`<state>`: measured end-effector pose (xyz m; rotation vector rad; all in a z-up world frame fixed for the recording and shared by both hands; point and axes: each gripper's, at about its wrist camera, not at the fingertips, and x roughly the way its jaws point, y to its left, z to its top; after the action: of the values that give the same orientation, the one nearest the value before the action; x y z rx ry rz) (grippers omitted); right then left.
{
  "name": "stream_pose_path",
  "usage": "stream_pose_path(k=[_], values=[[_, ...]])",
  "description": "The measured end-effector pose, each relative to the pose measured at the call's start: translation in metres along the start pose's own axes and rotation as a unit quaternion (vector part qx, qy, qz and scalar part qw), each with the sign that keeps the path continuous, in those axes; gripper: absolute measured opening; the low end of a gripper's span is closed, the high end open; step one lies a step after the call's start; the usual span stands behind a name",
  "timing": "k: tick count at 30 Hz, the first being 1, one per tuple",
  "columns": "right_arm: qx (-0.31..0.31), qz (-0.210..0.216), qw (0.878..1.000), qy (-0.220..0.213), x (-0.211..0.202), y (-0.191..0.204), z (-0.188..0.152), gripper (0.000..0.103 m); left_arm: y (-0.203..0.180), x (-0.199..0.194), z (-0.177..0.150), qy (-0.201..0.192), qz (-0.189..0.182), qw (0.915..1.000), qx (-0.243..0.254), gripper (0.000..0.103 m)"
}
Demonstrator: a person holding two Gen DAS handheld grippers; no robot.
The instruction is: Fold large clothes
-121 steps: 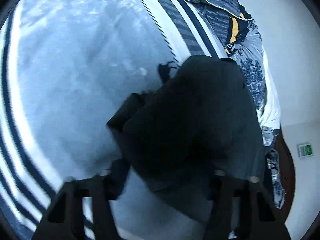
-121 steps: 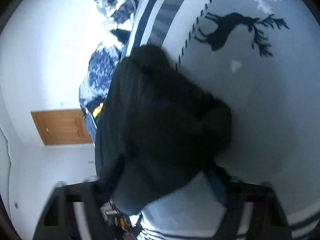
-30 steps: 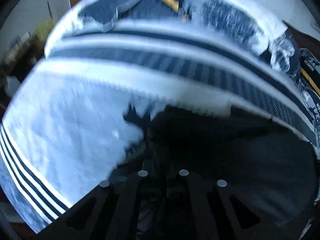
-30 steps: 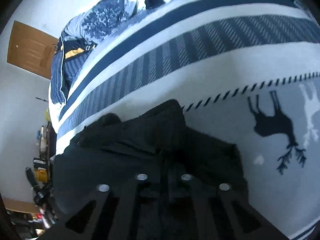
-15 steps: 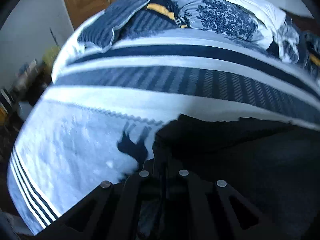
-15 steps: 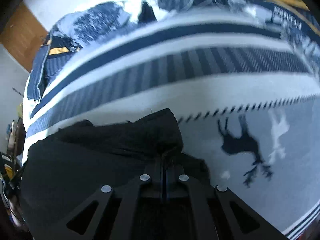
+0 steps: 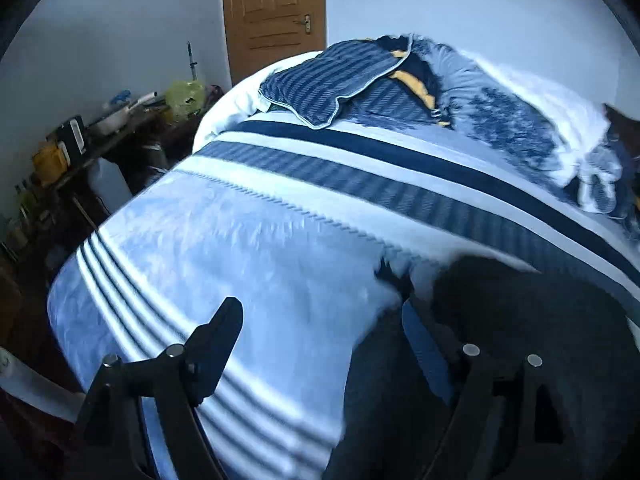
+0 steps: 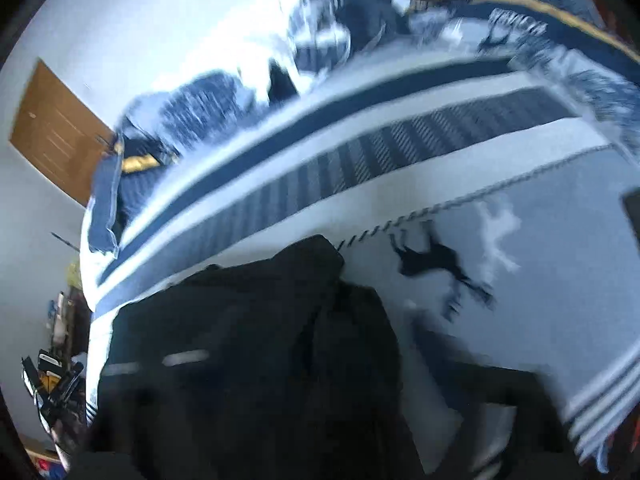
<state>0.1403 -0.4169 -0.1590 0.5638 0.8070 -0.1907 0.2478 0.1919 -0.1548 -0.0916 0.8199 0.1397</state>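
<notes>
Left tongs (image 7: pixel 320 332) are spreading wide, jaws opening with only bedspread showing between them, their right finger just at the edge of the dark garment (image 7: pixel 540 320). Right tongs (image 8: pixel 320 420) are badly blurred low in their view, jaws opening too, hanging over the same black garment (image 8: pixel 248 340), which lies bunched on the bed directly beneath and ahead. Just beyond it to the right, a dark deer print (image 8: pixel 436 264) on the pale blue bedspread (image 7: pixel 224 252). Further off, navy stripes, then rumpled pillows and quilts (image 7: pixel 400 84). Farthest back, a wooden door (image 7: pixel 274 12).
</notes>
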Motion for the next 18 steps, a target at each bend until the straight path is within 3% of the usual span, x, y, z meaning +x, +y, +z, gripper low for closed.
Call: stream_pose_path(k=[3,6,9,10,11,14,15,17,18], values=[[0.001,0.029,1.000,-0.004,-0.028,-0.016,-0.051,0.091,0.012,-0.012,-0.048,0.031,-0.024,0.9991,0.016,0.082],[0.020,0.042,0.999,0.018,-0.029,-0.039,-0.103,0.086,0.018,-0.012,-0.094,0.053,-0.051,0.9971,0.020,0.082],[0.028,0.030,0.999,0.028,-0.020,-0.052,-0.140,0.068,0.024,-0.006,-0.124,0.068,-0.096,0.9929,-0.012,0.082],[0.034,0.034,0.998,0.035,-0.018,-0.055,-0.145,0.054,0.027,-0.003,-0.129,0.065,-0.098,0.9927,-0.024,0.082],[0.036,0.046,0.997,0.040,-0.016,-0.055,-0.144,0.048,0.032,-0.001,-0.133,0.064,-0.096,0.9927,-0.036,0.080],[0.044,0.046,0.997,0.037,-0.012,-0.058,-0.139,0.046,0.034,-0.001,-0.129,0.054,-0.104,0.9920,-0.048,0.076],[0.044,0.048,0.997,0.046,-0.007,-0.059,-0.140,0.043,0.033,0.000,-0.130,0.058,-0.107,0.9916,-0.043,0.071],[0.045,0.046,0.997,0.052,-0.003,-0.060,-0.141,0.030,0.028,0.002,-0.130,0.067,-0.121,0.9898,-0.033,0.050],[0.048,0.047,0.996,0.051,-0.006,-0.062,-0.144,0.026,0.026,0.002,-0.131,0.072,-0.125,0.9891,-0.028,0.032]])
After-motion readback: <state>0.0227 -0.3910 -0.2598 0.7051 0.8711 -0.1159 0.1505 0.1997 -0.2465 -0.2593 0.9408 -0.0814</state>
